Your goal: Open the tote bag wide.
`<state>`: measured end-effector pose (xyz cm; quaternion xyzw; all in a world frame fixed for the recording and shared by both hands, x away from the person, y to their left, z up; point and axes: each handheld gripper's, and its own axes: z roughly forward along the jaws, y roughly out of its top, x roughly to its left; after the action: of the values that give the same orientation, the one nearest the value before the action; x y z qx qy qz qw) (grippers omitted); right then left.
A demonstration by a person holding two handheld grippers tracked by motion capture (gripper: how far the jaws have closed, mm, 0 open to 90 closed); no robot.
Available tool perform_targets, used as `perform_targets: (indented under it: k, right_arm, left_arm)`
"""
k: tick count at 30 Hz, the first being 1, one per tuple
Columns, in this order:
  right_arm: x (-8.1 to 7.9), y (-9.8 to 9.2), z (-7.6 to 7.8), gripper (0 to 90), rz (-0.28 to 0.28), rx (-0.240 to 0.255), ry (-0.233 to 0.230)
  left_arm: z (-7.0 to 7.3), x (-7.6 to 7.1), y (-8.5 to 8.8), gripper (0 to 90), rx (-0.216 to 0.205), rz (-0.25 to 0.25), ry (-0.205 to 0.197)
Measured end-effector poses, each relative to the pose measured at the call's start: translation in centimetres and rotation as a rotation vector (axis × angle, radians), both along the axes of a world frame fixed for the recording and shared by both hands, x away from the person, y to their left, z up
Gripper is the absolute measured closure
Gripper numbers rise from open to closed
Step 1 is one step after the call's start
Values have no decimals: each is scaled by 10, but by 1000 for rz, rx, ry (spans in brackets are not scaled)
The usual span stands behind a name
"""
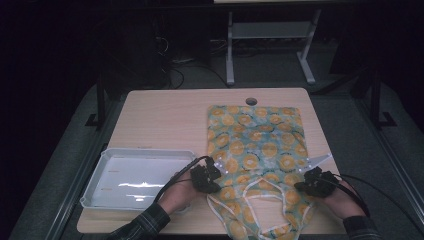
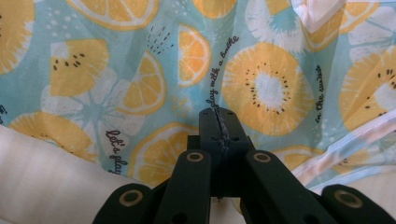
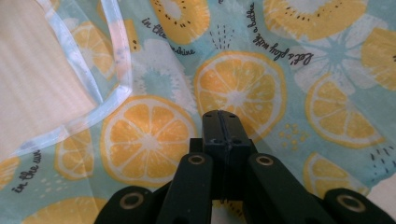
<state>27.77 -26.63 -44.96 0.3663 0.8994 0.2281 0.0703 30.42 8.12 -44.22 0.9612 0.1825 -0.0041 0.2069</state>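
spread flat on the wooden table (image 1: 160, 115) at centre-right: a lemon-print apron (image 1: 257, 145), straps trailing toward 6 o'clock. clenched with nothing between the jaws, left gripper (image 1: 212, 170) at the apron's 9 o'clock edge, right gripper (image 1: 306, 181) at 4 o'clock. at 9 o'clock, just beside the left hand (image 1: 177, 194): a white tray (image 1: 100, 175).

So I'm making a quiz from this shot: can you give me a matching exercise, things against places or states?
Things:
1. apron
2. tray
3. left gripper
4. hole

Places or states:
A. table's far edge
B. white, on the table's left
C. spread flat, fruit print
D. jaws shut, at the apron's left edge

Pairs: 1-C, 2-B, 3-D, 4-A
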Motion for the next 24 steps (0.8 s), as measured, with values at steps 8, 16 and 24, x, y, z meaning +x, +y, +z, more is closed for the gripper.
perform_targets:
  k: [8,16,24]
  right_arm:
    - [-28,6,1,897,70,1,5]
    - [-35,7,1,895,126,17,-5]
    - [-42,-5,13,697,169,70,-41]
  left_arm:
    - [1,-16,7,899,21,-25,1]
    - [9,-19,13,897,-28,-53,2]
    - [13,-34,17,685,-98,-94,-2]
